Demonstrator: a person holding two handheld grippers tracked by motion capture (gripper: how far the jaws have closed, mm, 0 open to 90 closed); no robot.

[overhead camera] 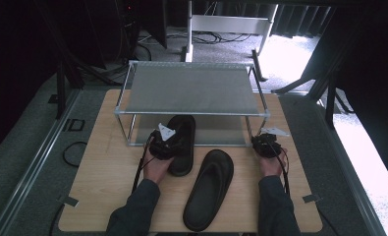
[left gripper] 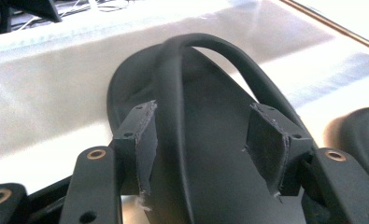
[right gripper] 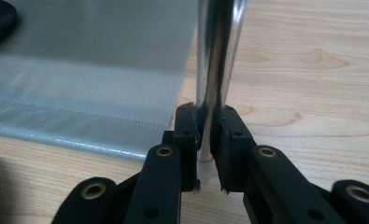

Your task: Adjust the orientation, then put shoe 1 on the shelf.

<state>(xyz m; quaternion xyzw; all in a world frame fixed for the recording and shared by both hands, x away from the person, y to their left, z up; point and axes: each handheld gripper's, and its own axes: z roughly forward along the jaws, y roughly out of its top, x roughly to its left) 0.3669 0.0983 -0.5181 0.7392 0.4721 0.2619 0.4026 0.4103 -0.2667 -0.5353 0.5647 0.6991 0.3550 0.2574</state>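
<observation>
On the wooden table [overhead camera: 108, 172], nearest the person, a black sandal [overhead camera: 208, 189] lies free, toe toward 1 o'clock. Beyond it at 11 o'clock, the left gripper [left gripper: 210, 140] stands with jaws wide apart astride a second sandal [left gripper: 210, 186], its strap [left gripper: 170, 88] just beside the left pad; neither pad visibly presses it. At 2 o'clock, the right gripper [right gripper: 206, 140] is clamped on the shoe rack's chrome leg [right gripper: 217, 56]. The shoe rack [overhead camera: 194, 88] stands farthest back.

The table [overhead camera: 108, 162] is pale, smooth wood grain. The rack [overhead camera: 191, 88] pairs glossy metal posts [right gripper: 215, 56] with fine grey mesh shelves. Both sandals [overhead camera: 208, 189] look matt black rubber.
</observation>
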